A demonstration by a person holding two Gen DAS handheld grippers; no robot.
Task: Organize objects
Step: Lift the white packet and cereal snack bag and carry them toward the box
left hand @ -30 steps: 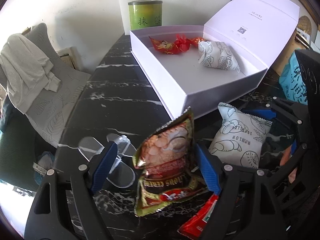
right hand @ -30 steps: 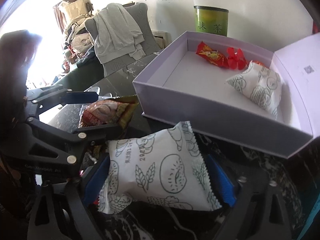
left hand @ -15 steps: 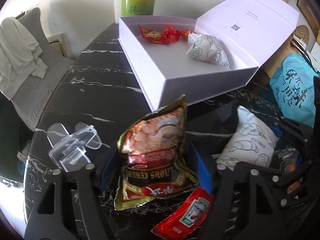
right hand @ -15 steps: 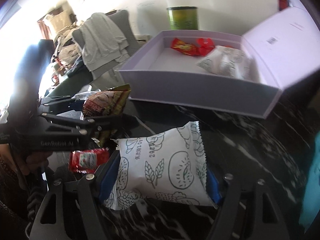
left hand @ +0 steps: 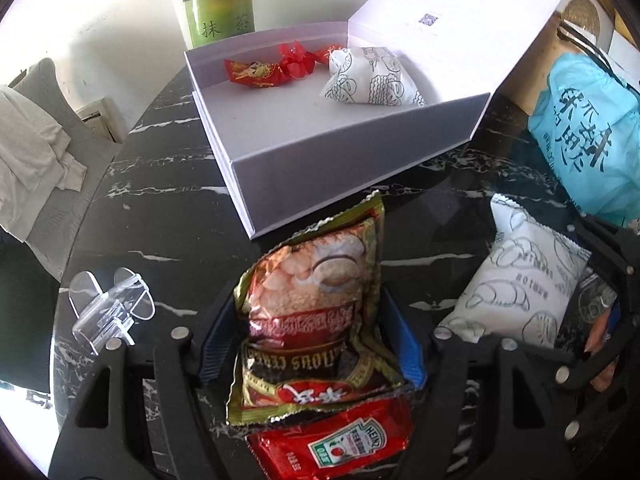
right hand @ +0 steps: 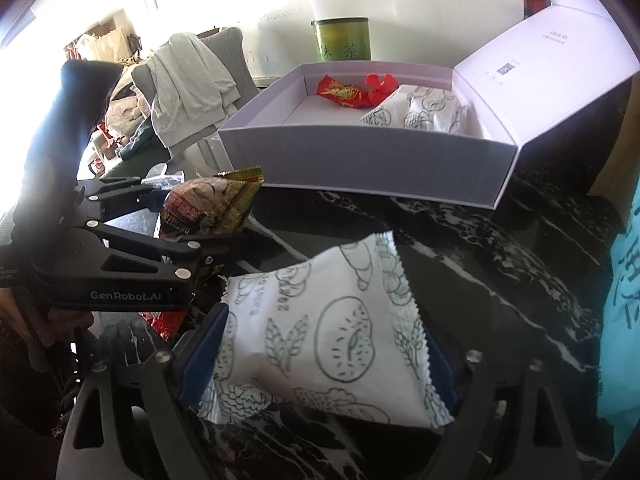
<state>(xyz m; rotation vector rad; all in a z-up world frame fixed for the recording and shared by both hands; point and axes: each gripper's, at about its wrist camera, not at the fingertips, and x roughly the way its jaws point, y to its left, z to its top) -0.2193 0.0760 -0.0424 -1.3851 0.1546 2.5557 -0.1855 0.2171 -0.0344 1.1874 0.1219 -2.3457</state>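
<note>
Two snack packs head for an open white box (left hand: 304, 160) on a black marble table (left hand: 160, 208). The left hand-held gripper (left hand: 308, 344) is closed on a red-and-gold cereal pack (left hand: 312, 312), its blue pads (left hand: 404, 344) pressing the pack's lower half while the top stands free, pointing toward the box's near wall. The right hand-held gripper (right hand: 316, 364) clamps a white pack (right hand: 328, 336) printed with line drawings, held clear of the table just short of the box. A ketchup sachet (left hand: 340, 444) lies on the table under the left gripper, ungrasped.

Inside the box, red candies (left hand: 272, 68) and another white pack (left hand: 372, 78) sit along the far side; the near half of the floor looks bare, so that seems the place to drop both packs. To do it well, each pack likely needs lifting until its lower edge clears the near wall before moving forward, since a crinkled corner could catch the rim and shift the box. The two grippers are close together, so going in one at a time, or keeping them well apart, would avoid a knock. Release low over the floor, flat rather than on end, and away from the candies. A green tea tin (left hand: 220, 16) behind the box and a clear plastic stand (left hand: 108, 312) at the left stay out of the way.
</note>
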